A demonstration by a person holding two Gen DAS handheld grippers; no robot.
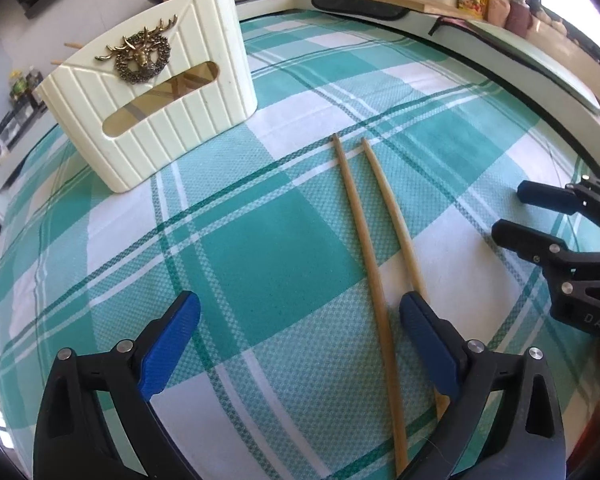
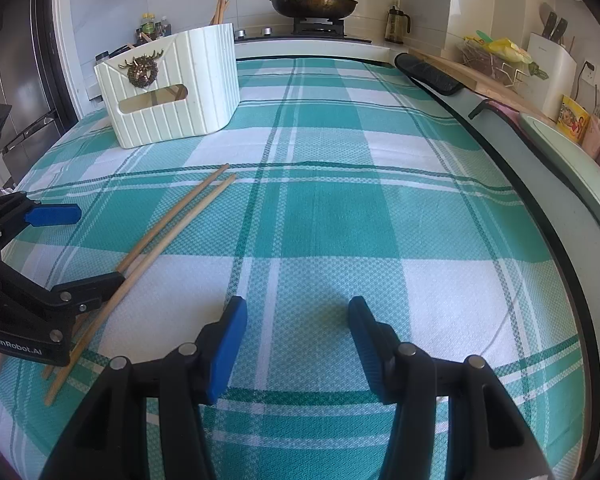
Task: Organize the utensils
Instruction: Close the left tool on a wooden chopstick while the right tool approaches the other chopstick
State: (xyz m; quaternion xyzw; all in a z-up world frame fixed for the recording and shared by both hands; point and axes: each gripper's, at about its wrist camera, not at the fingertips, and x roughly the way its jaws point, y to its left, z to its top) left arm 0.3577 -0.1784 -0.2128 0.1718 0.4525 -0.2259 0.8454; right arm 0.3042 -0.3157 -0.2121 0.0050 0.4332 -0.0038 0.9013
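Two wooden chopsticks (image 1: 374, 240) are laid side by side on the checked cloth (image 1: 268, 248) covering the counter, well apart from the cream holder (image 1: 148, 108) (more sticks are stood inside). The left gripper (image 1: 300, 320) is spread wide over them, gripping nothing. The right gripper (image 2: 298, 332) is held half open, empty.

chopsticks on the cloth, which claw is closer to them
Left. The left claw is open right over the two chopsticks, one of them between its fingers. The right claw sits off to their side above bare tablecloth, open and empty.
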